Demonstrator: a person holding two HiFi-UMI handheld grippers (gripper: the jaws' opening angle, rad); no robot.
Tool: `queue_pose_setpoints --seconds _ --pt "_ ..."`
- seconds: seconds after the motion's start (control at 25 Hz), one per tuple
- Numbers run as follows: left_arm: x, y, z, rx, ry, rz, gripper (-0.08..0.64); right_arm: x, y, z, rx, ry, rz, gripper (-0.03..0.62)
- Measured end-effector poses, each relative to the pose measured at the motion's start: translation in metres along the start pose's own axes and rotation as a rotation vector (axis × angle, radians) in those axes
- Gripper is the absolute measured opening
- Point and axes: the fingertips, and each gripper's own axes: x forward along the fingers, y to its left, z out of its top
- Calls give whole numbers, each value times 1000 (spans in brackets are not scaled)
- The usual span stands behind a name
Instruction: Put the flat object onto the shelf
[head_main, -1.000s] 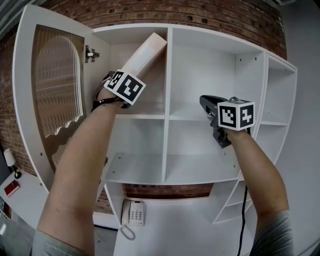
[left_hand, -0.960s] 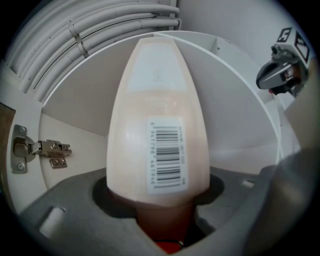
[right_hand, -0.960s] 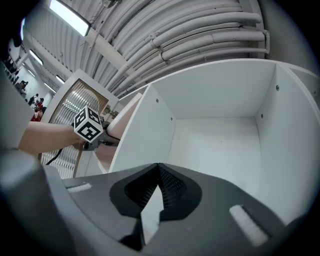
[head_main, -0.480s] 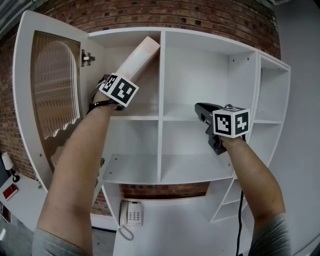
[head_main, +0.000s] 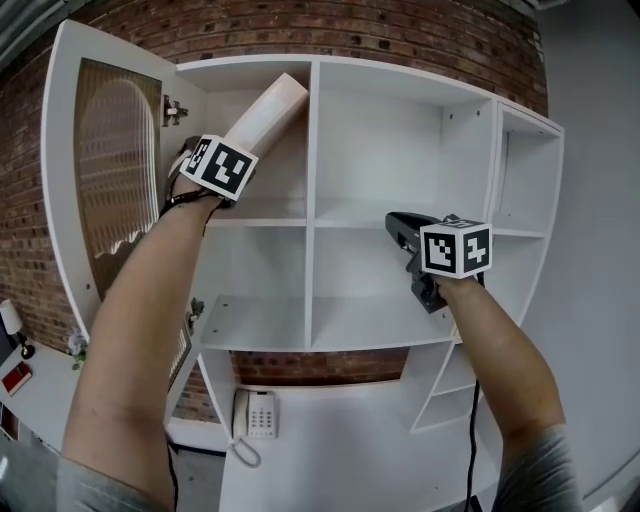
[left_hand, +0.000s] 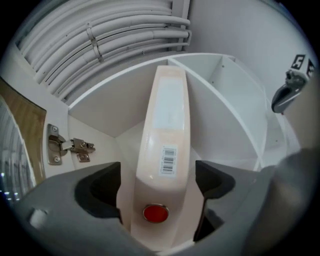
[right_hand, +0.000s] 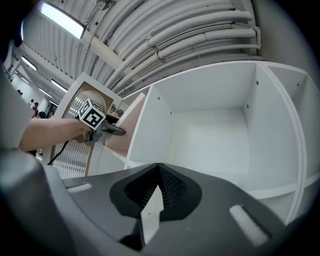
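The flat object is a pale pink case (head_main: 266, 108) with a barcode label and a red button (left_hand: 156, 213). It leans upright and tilted in the white shelf's (head_main: 312, 222) upper left compartment, with its top end by the centre divider. My left gripper (left_hand: 160, 181) has the case's lower end between its jaws. The jaws have just been opening, and a gap shows on each side of the case, so it is open. My right gripper (head_main: 400, 226) hangs in front of the middle compartments, shut and empty, with its fingertips meeting (right_hand: 159, 167).
The cabinet door (head_main: 110, 170) stands open at the left, its hinge (left_hand: 65, 147) close to my left gripper. The other shelf compartments hold nothing. A white telephone (head_main: 250, 415) lies on the counter below. A brick wall (head_main: 330, 25) stands behind.
My right gripper has sunk a little in front of the shelf. My left gripper has shifted slightly left, and the case still leans in the same compartment.
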Motion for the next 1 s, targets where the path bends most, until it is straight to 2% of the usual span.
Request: queue_pose_setpoints --seconds 0.24,0.36,0.52,0.64,0.84,1.0 --pt "-53 -21 4 -48 -35 -41 479 -22 19 -6 23 -2 29 11" --pt "-88 -31 -7 -98 5 -34 477 -35 29 -10 34 -2 44 11" --pt "-128 -76 -1 -161 -72 -170 430 -52 42 -18 56 -2 62 11" --pt "-155 -106 -9 -205 -93 -243 390 -64 53 -25 72 -5 77 11" --pt "-190 -150 -34 -265 -116 -336 339 -82 75 -43 99 -4 111 11" --pt "-209 -182 -70 -329 -115 -403 305 -90 96 -67 115 11 133 11"
